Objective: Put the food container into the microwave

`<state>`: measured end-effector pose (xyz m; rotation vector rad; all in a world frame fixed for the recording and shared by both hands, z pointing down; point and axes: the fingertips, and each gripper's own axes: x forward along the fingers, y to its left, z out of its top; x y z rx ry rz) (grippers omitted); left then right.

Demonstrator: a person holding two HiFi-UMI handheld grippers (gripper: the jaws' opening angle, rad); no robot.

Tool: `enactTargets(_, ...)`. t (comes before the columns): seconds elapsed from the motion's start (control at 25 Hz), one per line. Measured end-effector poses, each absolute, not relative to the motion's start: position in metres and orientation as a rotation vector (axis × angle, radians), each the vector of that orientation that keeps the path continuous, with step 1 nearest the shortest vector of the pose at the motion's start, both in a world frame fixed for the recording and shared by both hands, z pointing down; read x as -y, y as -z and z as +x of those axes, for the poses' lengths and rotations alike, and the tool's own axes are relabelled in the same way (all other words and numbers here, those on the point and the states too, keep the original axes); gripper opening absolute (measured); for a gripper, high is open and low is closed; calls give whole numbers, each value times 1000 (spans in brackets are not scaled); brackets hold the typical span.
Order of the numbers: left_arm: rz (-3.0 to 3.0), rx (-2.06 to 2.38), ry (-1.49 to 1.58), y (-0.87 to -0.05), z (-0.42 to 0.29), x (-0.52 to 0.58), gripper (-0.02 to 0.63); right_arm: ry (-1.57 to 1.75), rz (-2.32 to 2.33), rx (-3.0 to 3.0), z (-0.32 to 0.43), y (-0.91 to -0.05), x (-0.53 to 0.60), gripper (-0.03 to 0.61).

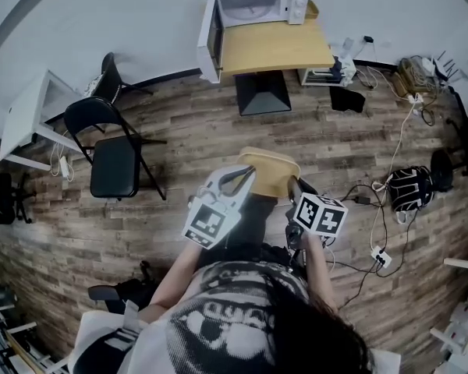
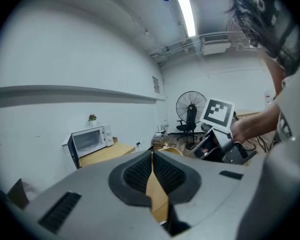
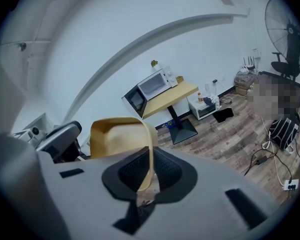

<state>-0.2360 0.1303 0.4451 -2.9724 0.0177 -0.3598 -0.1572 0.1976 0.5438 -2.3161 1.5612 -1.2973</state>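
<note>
Carry step: food container in grip, microwave not yet reached.
I find the left hand-held gripper and right hand-held gripper each pinching an opposite rim of the food container, held near, in front of the body. The microwave stands far off on its worktop (door open). In my judgement, the next move calls for walking forward.

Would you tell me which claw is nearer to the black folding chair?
Left. The left claw holds the food container's edge towards the black folding chair; the right claw holds its far edge.

Microwave top past upper edge
</note>
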Motion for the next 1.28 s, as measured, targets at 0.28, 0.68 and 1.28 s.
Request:
enactTargets(0.28,-2983,103,347,-454,-163,-124,8,1316,-2357,-1431,-93,-556,-205,23)
enactTargets(0.68,-2993,141,326,-457,-4,-39,8,1337,-2415,-1398,57,-556,-137,23)
enactTargets(1.28,-2988,130,377,-465,114,57,8,1410,-2377,-1426,175,-567,-33,23)
